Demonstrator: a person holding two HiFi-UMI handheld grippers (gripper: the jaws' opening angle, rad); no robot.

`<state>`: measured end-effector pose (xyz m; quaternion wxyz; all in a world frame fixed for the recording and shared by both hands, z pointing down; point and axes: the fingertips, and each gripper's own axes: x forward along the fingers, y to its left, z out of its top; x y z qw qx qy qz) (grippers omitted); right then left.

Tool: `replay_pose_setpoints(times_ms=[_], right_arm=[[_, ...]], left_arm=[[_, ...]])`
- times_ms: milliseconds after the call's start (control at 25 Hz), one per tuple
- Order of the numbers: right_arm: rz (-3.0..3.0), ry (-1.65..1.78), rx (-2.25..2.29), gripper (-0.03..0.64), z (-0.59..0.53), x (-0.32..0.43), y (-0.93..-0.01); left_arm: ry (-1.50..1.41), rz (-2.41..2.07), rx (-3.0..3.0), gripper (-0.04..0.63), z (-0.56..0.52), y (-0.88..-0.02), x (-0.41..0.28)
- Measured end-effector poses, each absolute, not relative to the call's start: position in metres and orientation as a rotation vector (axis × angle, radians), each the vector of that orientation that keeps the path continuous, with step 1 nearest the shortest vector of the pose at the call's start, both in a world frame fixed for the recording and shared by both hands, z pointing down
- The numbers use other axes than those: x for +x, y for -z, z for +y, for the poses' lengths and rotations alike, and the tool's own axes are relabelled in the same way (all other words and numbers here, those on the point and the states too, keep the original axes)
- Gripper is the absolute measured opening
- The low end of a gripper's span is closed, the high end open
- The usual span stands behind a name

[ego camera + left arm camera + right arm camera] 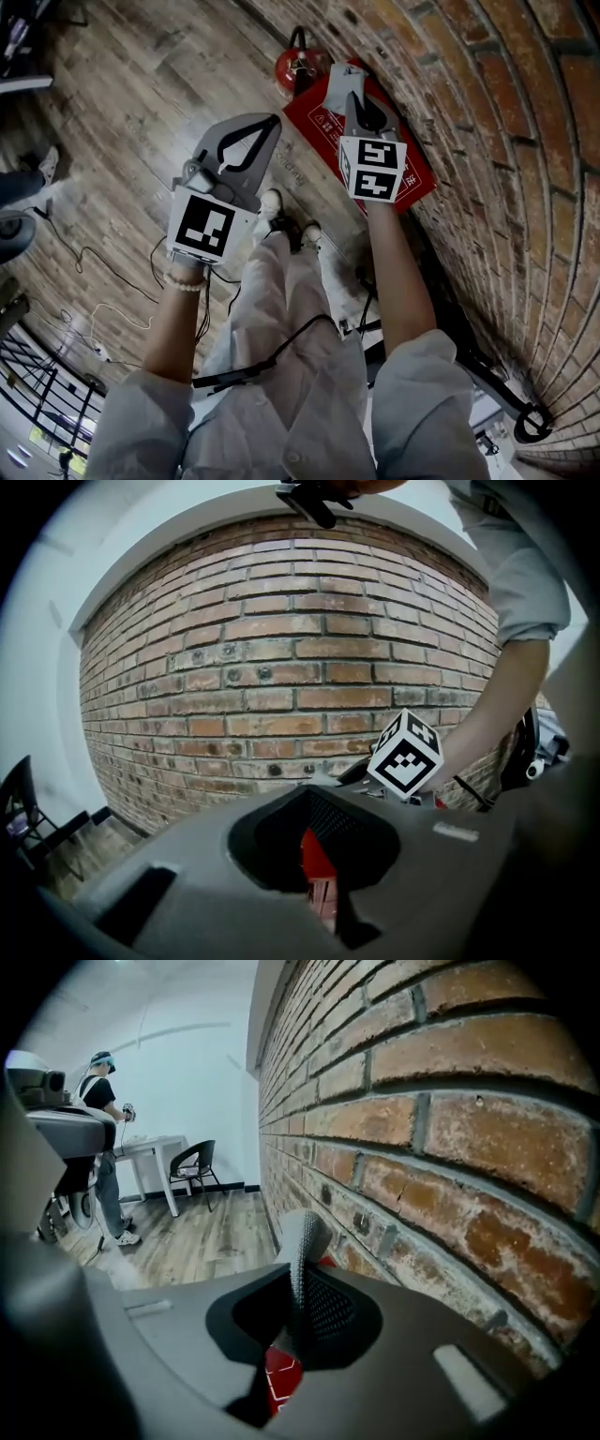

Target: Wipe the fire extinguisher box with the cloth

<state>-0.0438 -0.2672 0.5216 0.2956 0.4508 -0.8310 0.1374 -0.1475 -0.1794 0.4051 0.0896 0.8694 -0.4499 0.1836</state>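
My left claw (270,124) hung closed and empty. My right claw (349,84), jaws together too, hovered over the box (322,120) by the wall (487,112).

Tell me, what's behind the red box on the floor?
A brick wall stands right behind the red box. The right tool covers part of the box, so that stretch is hidden.

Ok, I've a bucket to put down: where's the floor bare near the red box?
Bare: the wooden floor left of the fire extinguisher box, ahead of the shoes. Crowded: the extinguisher at the box's far end, the brick wall along its right, cables on the floor further left.
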Motion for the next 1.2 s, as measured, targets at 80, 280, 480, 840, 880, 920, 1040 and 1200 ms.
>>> replay_pose_setpoints(times_ms=[80,280,480,840,880,920,1040,1200], right_arm=[[-2.192,-0.369,1.198,0.025,-0.271,-0.045,-0.53],[-2.145,-0.354,1.19,0.025,-0.281,-0.045,-0.548],[-2.081,-0.341,1.187,0.025,-0.287,-0.042,-0.564],[-1.996,-0.352,1.171,0.025,-0.29,-0.037,-0.583],[-1.998,-0.358,1.174,0.025,-0.291,-0.037,-0.583],[-2.0,-0.362,1.173,0.025,-0.291,-0.038,-0.583],[-2.0,-0.364,1.166,0.025,-0.291,-0.036,-0.583],[-1.985,-0.349,1.156,0.025,-0.29,-0.034,-0.583]], left_arm=[[-0.552,-1.327,2.586,-0.003,-0.179,-0.409,-0.147],[-0.542,-1.334,2.57,-0.003,-0.182,-0.416,-0.151],[-0.547,-1.328,2.559,-0.003,-0.184,-0.423,-0.154],[-0.559,-1.313,2.566,-0.003,-0.187,-0.427,-0.154],[-0.56,-1.311,2.567,-0.003,-0.188,-0.427,-0.153],[-0.564,-1.31,2.568,-0.003,-0.188,-0.427,-0.153],[-0.57,-1.303,2.567,-0.003,-0.187,-0.428,-0.15],[-0.576,-1.292,2.565,-0.003,-0.184,-0.43,-0.147]])
